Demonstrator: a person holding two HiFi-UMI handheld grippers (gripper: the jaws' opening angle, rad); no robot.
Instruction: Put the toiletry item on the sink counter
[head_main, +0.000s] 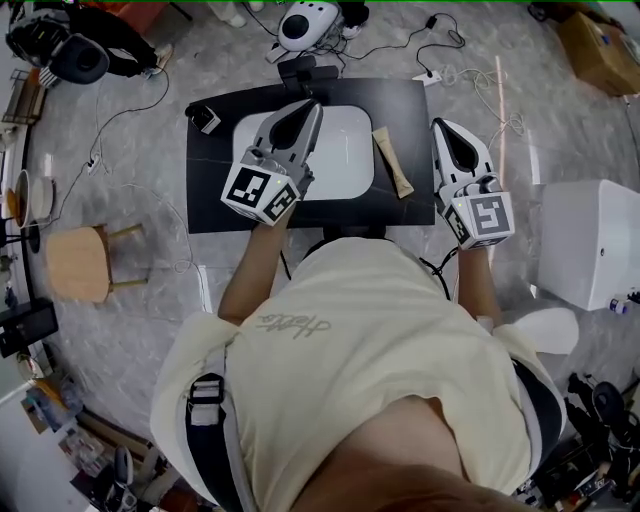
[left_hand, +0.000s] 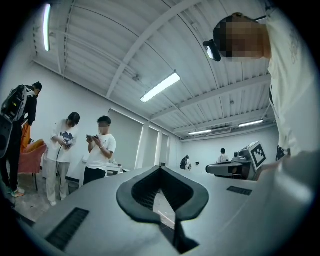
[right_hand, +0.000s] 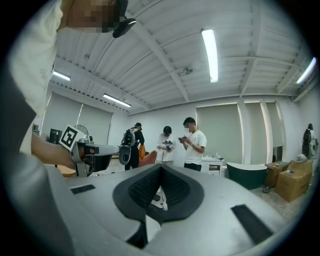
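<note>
Toiletry tube (head_main: 392, 160), tan and flat, lay on the black sink counter (head_main: 210, 200) just beside the right rim of the white basin (head_main: 345, 150). It ran from the rear edge toward the front edge with a slight tilt. Nothing touched it.

The left gripper (head_main: 313, 103) hung over the basin's left half, its tips toward the counter's rear edge. In the left gripper view its jaws (left_hand: 160, 167) were closed tip to tip, with only the floor showing through the loop of the dark pads. The right gripper (head_main: 440, 125) was held at the counter's right edge, near the tube but apart from it. The right gripper view showed its jaws (right_hand: 161, 166) likewise brought together on nothing.

A small dark object (head_main: 205, 118), too small to identify, sat at the counter's rear left corner. On the floor stood a wooden stool (head_main: 80, 262) well off the left edge and a white fixture (head_main: 590, 240) off the right edge. Two people in white shirts (right_hand: 192, 142) stood looking at phones across the room.
</note>
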